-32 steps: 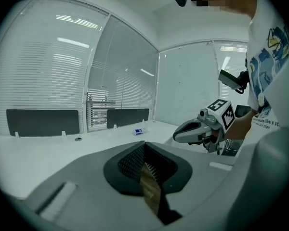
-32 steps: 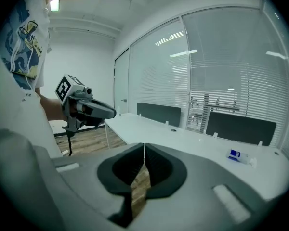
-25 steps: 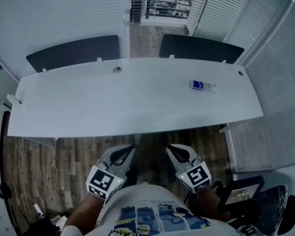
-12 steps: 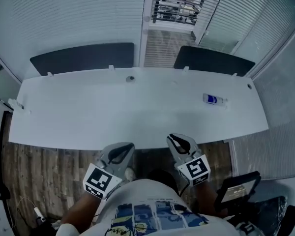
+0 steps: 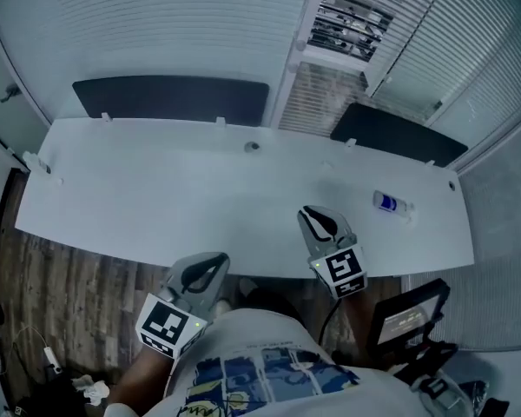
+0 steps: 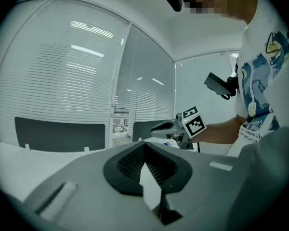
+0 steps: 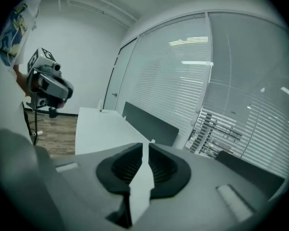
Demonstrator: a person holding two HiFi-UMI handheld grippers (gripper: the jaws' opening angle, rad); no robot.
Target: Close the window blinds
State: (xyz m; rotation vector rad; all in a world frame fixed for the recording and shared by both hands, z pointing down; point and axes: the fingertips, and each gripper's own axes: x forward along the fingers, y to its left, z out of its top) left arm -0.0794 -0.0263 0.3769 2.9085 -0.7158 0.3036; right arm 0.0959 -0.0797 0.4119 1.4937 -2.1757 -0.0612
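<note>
Window blinds run along the glass wall behind the table. The wide left section point(image 5: 174, 24) has its slats shut. A narrow section point(image 5: 356, 16) has slats open, and shelves show through it; it is also in the right gripper view point(image 7: 216, 129). My right gripper point(image 5: 313, 213) hovers over the table's near edge and points at the wall. Its jaws have just been opening to a narrow slit with nothing between them point(image 7: 145, 147). My left gripper point(image 5: 215, 261) is lower left, off the table, with its tips together and empty point(image 6: 144, 144).
A long white table point(image 5: 156, 198) stands between me and the blinds, with a small blue-and-white object point(image 5: 391, 203) at its right. Two dark panels point(image 5: 169, 101) point(image 5: 399, 135) stand along its far edge. A screen on a stand point(image 5: 404, 315) is at my right.
Both grippers moved forward toward the table, the right one farther, from above the floor to above the table's edge. The open blind section has shifted right in the head view.
</note>
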